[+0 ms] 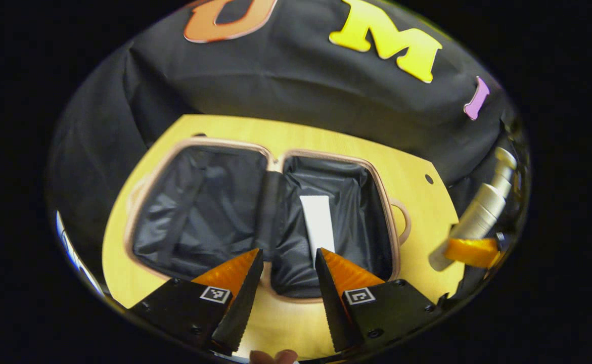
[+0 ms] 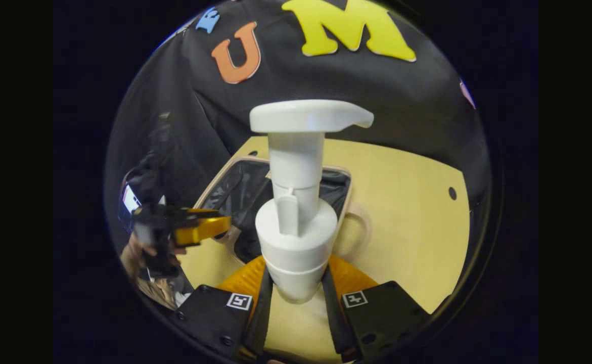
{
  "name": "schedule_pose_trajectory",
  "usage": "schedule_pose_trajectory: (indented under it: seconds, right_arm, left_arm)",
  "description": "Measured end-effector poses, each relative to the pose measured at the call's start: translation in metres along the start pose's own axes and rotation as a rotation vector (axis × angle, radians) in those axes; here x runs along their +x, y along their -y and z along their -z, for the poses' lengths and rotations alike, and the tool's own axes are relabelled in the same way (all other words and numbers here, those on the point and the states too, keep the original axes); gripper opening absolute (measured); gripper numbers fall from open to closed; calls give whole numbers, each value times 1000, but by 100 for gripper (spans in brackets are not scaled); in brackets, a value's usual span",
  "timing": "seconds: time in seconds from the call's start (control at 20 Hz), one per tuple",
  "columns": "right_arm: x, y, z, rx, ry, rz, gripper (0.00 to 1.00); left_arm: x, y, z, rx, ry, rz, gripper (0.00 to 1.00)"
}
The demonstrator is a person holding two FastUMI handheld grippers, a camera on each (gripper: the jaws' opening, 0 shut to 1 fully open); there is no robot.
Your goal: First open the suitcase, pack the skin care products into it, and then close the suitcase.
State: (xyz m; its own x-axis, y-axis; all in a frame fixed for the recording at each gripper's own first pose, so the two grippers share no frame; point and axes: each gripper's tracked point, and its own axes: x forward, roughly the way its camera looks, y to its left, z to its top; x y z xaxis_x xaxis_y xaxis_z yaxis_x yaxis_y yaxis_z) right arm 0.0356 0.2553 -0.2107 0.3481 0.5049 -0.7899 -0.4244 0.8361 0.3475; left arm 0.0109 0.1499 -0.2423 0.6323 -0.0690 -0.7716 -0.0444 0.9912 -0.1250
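One suitcase (image 1: 263, 217) lies open flat on the wooden desk (image 1: 417, 172), both dark-lined halves facing up; a single white tube (image 1: 318, 222) rests in the half at 3 o'clock, while the half at 9 o'clock holds nothing. The left tongs (image 1: 286, 270) hover spread wide and empty above the case's near edge. At 3 o'clock of the left gripper view, one white pump bottle (image 2: 296, 202) hangs over the desk, pinched at its base between both fingers of the right tongs (image 2: 296, 290).
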Motion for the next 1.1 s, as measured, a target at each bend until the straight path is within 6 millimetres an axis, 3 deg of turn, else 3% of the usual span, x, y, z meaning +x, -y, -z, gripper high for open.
schedule_pose_trajectory:
  seconds: [0.05, 0.2, 0.5, 0.6, 0.8, 1.05, 1.1]
  right_arm:
    - [19, -2, 1, -12, -49, 0, 47]
    - [69, -8, 3, -8, -168, 10, 48]
    - [142, 3, 21, 219, -359, 127, 48]
    - [148, 6, 21, 305, -380, 164, 43]
    - [159, 21, 29, 418, -439, 264, 47]
    - [147, 14, 22, 389, -402, 261, 55]
    - [138, 9, 20, 371, -384, 243, 65]
  left_arm:
    - [-12, -13, 8, 13, 37, -34, 67]
    - [-48, -39, 33, 7, 85, -111, 100]
    - [-84, -74, 92, -221, 59, -132, 100]
    - [-93, -91, 105, -269, 52, -149, 100]
    - [-110, -119, 110, -348, 72, -182, 100]
    - [-113, -143, 97, -336, 132, -203, 100]
    - [-112, -147, 94, -327, 141, -206, 100]
